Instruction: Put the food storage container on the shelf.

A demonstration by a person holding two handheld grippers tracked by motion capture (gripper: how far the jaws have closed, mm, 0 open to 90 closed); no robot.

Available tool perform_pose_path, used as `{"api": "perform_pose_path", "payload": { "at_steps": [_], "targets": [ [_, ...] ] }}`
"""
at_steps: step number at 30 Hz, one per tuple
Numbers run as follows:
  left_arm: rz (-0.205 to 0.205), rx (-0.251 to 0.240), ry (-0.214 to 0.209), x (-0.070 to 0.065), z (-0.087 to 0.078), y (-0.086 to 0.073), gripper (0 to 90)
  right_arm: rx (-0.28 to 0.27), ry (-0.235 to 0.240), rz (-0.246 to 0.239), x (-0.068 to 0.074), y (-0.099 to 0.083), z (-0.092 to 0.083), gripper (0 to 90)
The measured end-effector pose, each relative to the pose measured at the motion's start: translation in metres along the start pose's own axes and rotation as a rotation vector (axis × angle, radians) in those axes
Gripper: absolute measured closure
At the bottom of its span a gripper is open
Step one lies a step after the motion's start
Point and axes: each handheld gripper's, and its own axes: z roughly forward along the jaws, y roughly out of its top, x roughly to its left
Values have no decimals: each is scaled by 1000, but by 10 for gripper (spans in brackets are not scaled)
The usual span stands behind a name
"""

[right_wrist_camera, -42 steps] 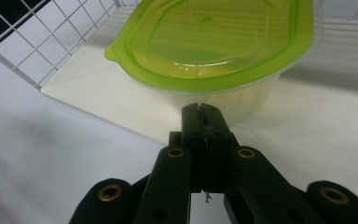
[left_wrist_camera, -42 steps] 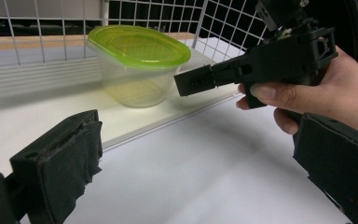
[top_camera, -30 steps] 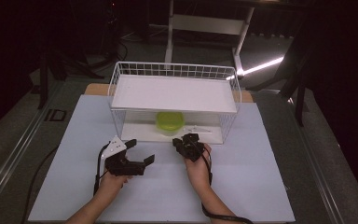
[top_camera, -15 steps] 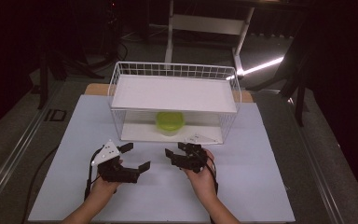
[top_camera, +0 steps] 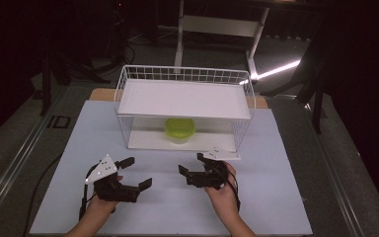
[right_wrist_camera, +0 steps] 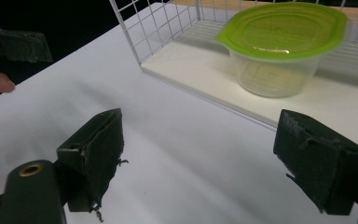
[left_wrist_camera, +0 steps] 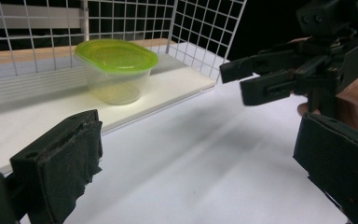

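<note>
Container [right_wrist_camera: 279, 44] rim — clipped by right gripper view's top edge

Container [right_wrist_camera: 274, 70]: clear, glossy plastic tub; lid [right_wrist_camera: 284, 29] green translucent plastic, smooth with a sheen. Rack [top_camera: 185, 106]: thin white-coated wire mesh; its shelf boards [top_camera: 185, 98] smooth, matt white. Worktop [top_camera: 177, 207]: matt white sheet, smooth. Left hand-held gripper [top_camera: 134, 173] and right hand-held gripper [top_camera: 191, 165]: matt black plastic; jaw pads rough, frayed at the edges.
</note>
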Motion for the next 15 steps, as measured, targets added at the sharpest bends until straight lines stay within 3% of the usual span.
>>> {"api": "perform_pose_path", "payload": {
  "at_steps": [15],
  "targets": [
    [-26, -2, 15, 5, -17, -12, 20, -11, -2, -9, -13, -14, -32, 162]
  ]
}}
